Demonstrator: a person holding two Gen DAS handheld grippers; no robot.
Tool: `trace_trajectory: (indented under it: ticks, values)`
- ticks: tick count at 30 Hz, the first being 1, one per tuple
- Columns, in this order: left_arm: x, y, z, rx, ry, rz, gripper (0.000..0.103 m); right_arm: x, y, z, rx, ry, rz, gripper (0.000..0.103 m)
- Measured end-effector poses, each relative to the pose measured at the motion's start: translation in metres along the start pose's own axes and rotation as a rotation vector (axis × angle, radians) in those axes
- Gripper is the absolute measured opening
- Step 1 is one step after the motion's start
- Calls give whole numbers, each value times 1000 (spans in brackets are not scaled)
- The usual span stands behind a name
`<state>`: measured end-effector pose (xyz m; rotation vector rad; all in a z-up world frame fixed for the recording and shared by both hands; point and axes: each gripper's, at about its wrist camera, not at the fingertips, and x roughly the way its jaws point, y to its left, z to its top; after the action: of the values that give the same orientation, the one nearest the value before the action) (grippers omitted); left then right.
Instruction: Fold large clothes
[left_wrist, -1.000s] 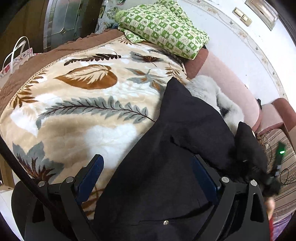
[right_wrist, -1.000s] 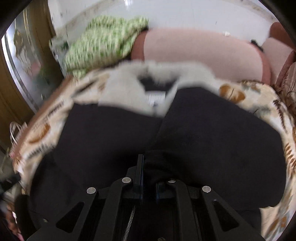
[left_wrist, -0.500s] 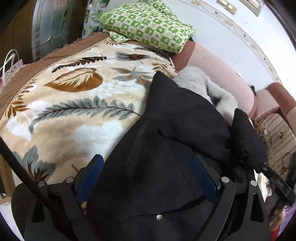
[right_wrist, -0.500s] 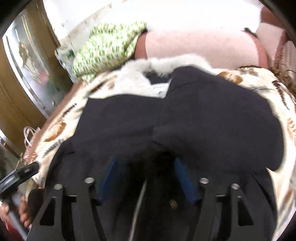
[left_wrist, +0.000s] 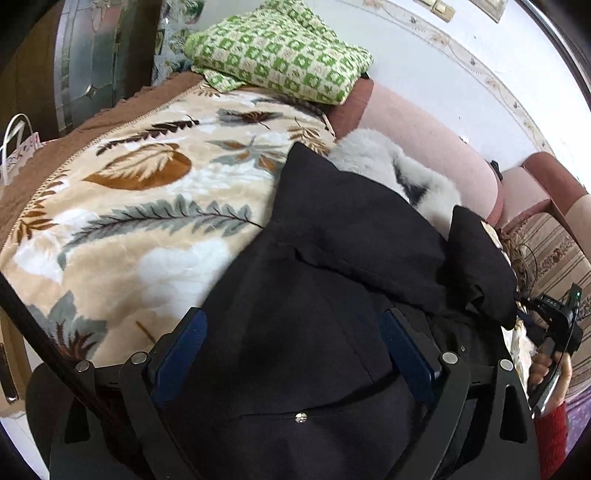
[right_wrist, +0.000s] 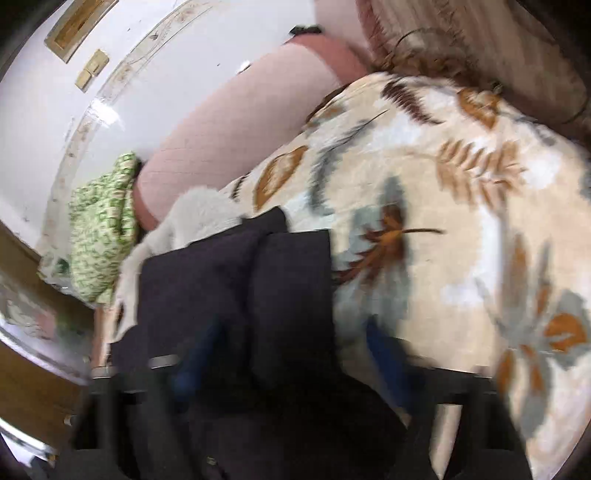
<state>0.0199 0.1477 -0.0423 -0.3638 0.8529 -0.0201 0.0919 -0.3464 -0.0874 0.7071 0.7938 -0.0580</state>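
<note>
A large black coat (left_wrist: 332, 258) with a white fur collar (left_wrist: 369, 162) lies on a leaf-patterned blanket (left_wrist: 147, 221), one sleeve folded across its body. My left gripper (left_wrist: 295, 332) hovers over the coat's lower part, open wide, blue pads on either side of the cloth. The right wrist view is blurred and tilted. There the coat (right_wrist: 240, 295) and collar (right_wrist: 199, 210) sit at the left, blanket (right_wrist: 443, 221) at the right. My right gripper (right_wrist: 291, 354) has its jaws closing, with black cloth lying between the pads, which stand apart. It also shows in a hand at the coat's right edge (left_wrist: 554, 325).
A green checked quilt (left_wrist: 280, 62) is piled at the far end of the bed against a pink padded backrest (left_wrist: 424, 136). A striped cushion (left_wrist: 546, 251) lies to the right. A white bag handle (left_wrist: 14, 147) and a wooden door stand at the left.
The right gripper let go of the black sleeve it pinched, opened, then swung right and rolled. The sleeve now rests across the coat. The left gripper stayed open and shifted only slightly.
</note>
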Motion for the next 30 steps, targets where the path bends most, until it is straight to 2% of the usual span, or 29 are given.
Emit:
trace_trajectory:
  ticks: [1, 4, 7, 11, 14, 18, 21, 22, 24, 25, 26, 28, 30]
  values:
    - [-2, 2, 0, -6, -6, 3, 95, -2, 13, 3, -18, 8, 23, 14]
    - [-2, 8, 1, -23, -7, 3, 95, -19, 61, -4, -137, -35, 26, 10]
    - [2, 11, 1, -36, 4, -6, 95, -42, 117, -13, -274, -68, 72, 8]
    - [2, 16, 1, -45, -1, -13, 95, -55, 207, -41, -478, -68, 181, 7]
    - [-2, 26, 2, -65, -19, -4, 95, -44, 272, -70, -605, -5, 274, 7]
    - [-12, 46, 4, -106, -46, 14, 95, -5, 331, -116, -714, 86, 312, 7]
    - [-19, 59, 8, -127, -72, 32, 95, 38, 353, -142, -734, 180, 324, 7]
    - [-22, 63, 9, -133, -81, 38, 95, 51, 356, -146, -735, 206, 323, 9]
    - [-23, 70, 11, -142, -89, 41, 95, 70, 361, -154, -732, 242, 307, 28]
    - [-23, 73, 12, -147, -90, 44, 95, 75, 360, -155, -715, 247, 322, 54]
    - [-23, 76, 12, -149, -90, 45, 95, 73, 357, -155, -703, 242, 334, 70]
    - [-19, 80, 13, -155, -87, 56, 95, 65, 348, -151, -694, 211, 336, 75]
    - [-12, 82, 16, -162, -76, 64, 95, 56, 340, -147, -713, 175, 309, 75]
